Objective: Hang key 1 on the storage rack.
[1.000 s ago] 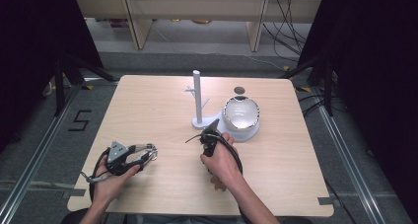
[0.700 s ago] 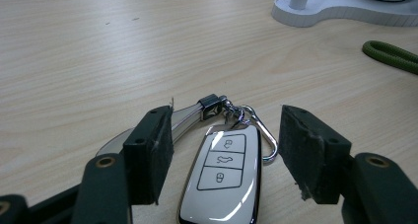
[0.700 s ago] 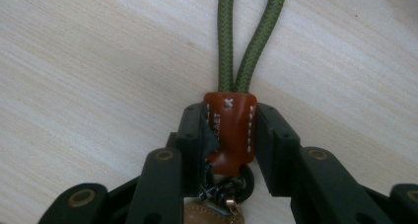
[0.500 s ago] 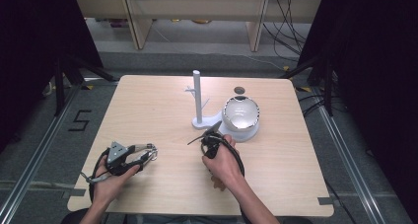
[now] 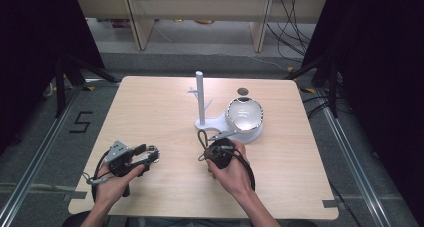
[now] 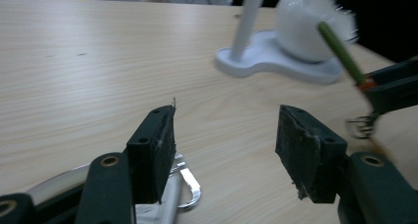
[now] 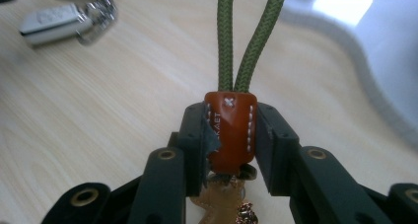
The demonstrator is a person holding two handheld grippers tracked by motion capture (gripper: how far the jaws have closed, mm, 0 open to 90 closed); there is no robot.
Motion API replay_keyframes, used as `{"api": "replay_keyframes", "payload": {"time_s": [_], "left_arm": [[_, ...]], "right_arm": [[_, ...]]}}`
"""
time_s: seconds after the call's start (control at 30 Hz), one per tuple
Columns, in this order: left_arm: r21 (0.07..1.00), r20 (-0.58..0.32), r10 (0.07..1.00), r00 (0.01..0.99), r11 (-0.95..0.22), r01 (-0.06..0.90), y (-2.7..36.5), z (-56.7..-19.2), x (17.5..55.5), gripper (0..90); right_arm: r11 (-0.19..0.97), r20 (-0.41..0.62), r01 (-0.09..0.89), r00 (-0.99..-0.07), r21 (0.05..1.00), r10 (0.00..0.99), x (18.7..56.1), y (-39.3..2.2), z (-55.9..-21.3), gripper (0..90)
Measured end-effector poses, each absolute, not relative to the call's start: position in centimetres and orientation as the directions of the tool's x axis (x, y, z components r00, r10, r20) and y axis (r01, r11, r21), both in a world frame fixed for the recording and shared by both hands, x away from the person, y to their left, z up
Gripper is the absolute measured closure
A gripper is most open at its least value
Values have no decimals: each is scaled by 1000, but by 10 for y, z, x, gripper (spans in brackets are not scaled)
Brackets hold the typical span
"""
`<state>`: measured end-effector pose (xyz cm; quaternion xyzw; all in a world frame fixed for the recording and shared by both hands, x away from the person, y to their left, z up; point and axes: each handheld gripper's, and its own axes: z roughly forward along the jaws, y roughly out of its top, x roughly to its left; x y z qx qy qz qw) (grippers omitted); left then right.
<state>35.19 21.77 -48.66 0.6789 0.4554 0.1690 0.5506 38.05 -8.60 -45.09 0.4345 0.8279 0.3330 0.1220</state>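
A light wooden surface [image 5: 150, 102] is seen from the high view, with a white stand [image 5: 201, 99] made of an upright post on a flat base placed near the middle of its far half, and a white bowl-like cup [image 5: 245, 115] resting on that base to the right of the post. A small dark round mark [image 5: 243, 91] is visible close to the far edge, behind the cup. The right gripper [image 5: 218, 146] is held in the person's right hand [image 5: 232, 169] near the centre of the surface, just in front of the stand's base. In the right gripper view its fingers [image 7: 194, 135] are seen pressed together on an orange-brown leather tab [image 7: 230, 130] with white stitching, from which a loop of olive-green cord [image 7: 246, 41] rises toward the stand; small metal parts hang below the tab. The left gripper [image 5: 147, 155] is held in the left hand [image 5: 117, 179] near the front left corner, low over the surface. In the left gripper view its fingers [image 6: 153, 152] stand wide apart with nothing between them, and a silvery metal object [image 6: 185, 182] lies on the surface just beneath the left finger. The same silvery object [image 7: 69, 17] appears blurred in the right gripper view, well apart from the tab.
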Motion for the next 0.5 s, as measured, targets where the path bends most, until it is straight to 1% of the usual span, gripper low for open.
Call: {"api": "replay_keyframes", "payload": {"time_s": [0.03,0.07,0.13,0.2,0.23,0.27,0.3,0.37,0.4,0.5], "left_arm": [[902,-272,804,528,21,432,218,-487,352,392],[893,-327,757,566,53,446,208,-481,353,393],[881,-381,708,595,84,465,199,-476,355,395],[873,-412,671,617,98,477,190,-472,359,403],[868,-428,651,627,105,485,186,-469,361,413],[868,-428,651,627,105,485,186,-469,361,426],[863,-448,620,644,114,491,178,-465,365,440],[866,-446,608,657,107,488,173,-462,367,467],[864,-456,583,673,108,493,165,-458,372,486],[863,-461,562,686,107,493,156,-454,379,532]], "right_arm": [[401,87,638,-593,657,801,381,-86,-451,680],[402,58,581,-615,708,787,375,-89,-448,681],[391,49,545,-625,742,779,370,-89,-447,681],[388,10,473,-644,791,765,368,-89,-449,680],[375,23,478,-641,794,767,365,-88,-447,680],[374,10,452,-647,810,762,364,-87,-448,680],[362,9,440,-645,822,764,362,-86,-447,681],[357,20,447,-646,820,764,360,-85,-446,681],[355,1,410,-656,840,755,359,-84,-447,681],[340,3,396,-656,853,755,355,-82,-445,680]]}}
